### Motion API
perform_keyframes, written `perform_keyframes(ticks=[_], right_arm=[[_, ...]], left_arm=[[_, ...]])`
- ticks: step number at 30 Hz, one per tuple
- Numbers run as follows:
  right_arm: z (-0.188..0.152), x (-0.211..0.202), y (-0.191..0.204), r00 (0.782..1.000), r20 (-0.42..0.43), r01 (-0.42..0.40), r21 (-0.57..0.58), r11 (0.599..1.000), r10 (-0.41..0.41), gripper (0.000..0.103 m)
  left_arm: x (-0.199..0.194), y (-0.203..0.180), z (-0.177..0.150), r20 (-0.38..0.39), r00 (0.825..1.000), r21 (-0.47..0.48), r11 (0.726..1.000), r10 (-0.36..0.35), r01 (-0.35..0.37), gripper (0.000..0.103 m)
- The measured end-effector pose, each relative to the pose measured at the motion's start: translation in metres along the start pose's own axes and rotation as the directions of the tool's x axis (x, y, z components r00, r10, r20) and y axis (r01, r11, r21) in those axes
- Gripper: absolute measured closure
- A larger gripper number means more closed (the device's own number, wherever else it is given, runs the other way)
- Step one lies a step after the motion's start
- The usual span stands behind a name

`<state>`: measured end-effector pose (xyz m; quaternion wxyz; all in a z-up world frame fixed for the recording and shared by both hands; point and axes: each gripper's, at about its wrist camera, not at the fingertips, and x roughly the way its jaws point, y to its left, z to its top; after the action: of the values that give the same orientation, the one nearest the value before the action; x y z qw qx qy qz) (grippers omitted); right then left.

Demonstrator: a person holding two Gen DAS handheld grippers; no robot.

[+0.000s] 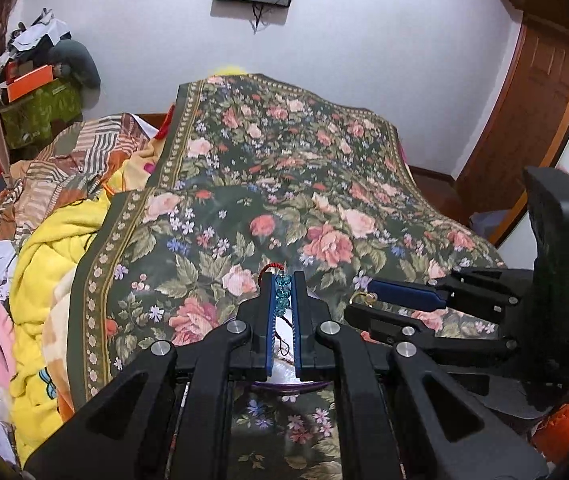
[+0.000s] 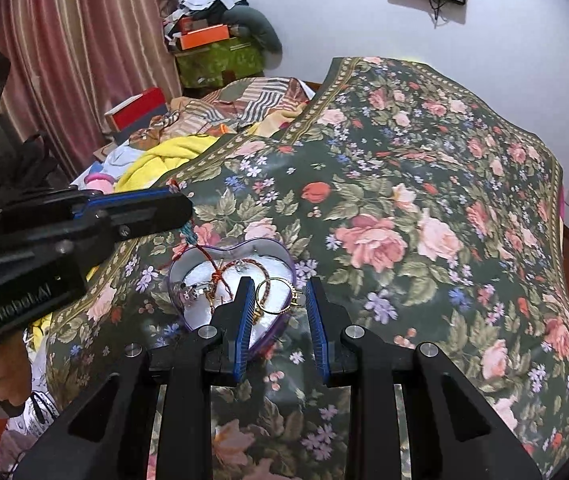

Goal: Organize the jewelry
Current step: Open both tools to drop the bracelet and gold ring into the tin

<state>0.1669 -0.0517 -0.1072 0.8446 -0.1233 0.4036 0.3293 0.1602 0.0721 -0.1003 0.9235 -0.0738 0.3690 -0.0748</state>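
My left gripper [image 1: 283,280] is shut on a turquoise bead bracelet [image 1: 281,294] with a red cord. From the right wrist view the left gripper [image 2: 186,204] hangs above a heart-shaped purple-rimmed box [image 2: 172,276], and the bracelet's cord [image 2: 204,250] trails down into it. My right gripper [image 2: 279,282] holds a gold ring [image 2: 274,297] between its blue pads, over the box's right edge. In the left wrist view the right gripper [image 1: 358,306] sits just right of the left one, ring [image 1: 365,298] at its tip. A silver ring [image 2: 194,290] and a braided red band [image 2: 246,268] lie in the box.
The box rests on a dark floral bedspread [image 2: 404,200] that humps up toward the wall. A yellow blanket [image 1: 44,280] and piled clothes lie to the left. Curtains [image 2: 84,60] and stacked boxes [image 2: 212,48] stand at the back left.
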Motion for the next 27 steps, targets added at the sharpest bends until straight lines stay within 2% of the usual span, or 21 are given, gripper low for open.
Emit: perform_keyframes(ticks=[7, 18, 23, 27], right_arm=[[0.005, 0.018, 0.006, 1.000, -0.024, -0.017, -0.024, 1.000, 0.016, 0.079], [0.009, 0.028, 0.011, 0.999, -0.046, -0.018, -0.068, 0.998, 0.015, 0.079], [0.011, 0.017, 0.007, 1.000, -0.030, -0.011, -0.040, 0.999, 0.010, 0.079], [0.015, -0.007, 0.000, 1.000, 0.016, -0.004, -0.002, 1.000, 0.004, 0.079]], left_arm=[[0.013, 0.006, -0.003, -0.030, 1.000, 0.003, 1.000, -0.005, 0.006, 0.098], [0.013, 0.013, 0.003, -0.019, 1.000, 0.001, 1.000, 0.015, -0.015, 0.097], [0.002, 0.012, 0.006, 0.004, 0.999, 0.001, 0.999, 0.042, -0.042, 0.097], [-0.014, 0.008, 0.008, 0.032, 0.998, 0.004, 0.999, 0.052, -0.052, 0.097]])
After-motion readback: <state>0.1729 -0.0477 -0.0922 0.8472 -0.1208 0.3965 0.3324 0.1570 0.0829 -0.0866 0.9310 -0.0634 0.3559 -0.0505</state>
